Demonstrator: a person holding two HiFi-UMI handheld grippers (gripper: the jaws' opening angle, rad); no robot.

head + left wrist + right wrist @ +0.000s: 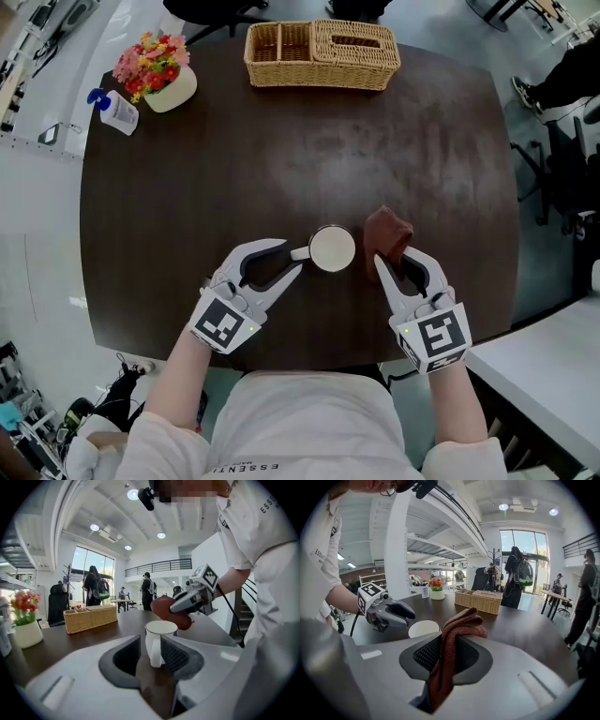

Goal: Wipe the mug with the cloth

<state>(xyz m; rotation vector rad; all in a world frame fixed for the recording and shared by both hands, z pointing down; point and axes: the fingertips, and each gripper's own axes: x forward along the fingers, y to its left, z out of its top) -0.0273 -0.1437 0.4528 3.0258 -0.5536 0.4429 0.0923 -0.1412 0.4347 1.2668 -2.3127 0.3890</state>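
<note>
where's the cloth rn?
Head view: the cloth is at the front right of the table, pinched in the right gripper, just right of the mug, whose handle the left gripper grips.

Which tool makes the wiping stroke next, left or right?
Right, probably. The right tool is shut on the cloth, just beside the mug. The left tool grips the mug's handle, steadying it.
</note>
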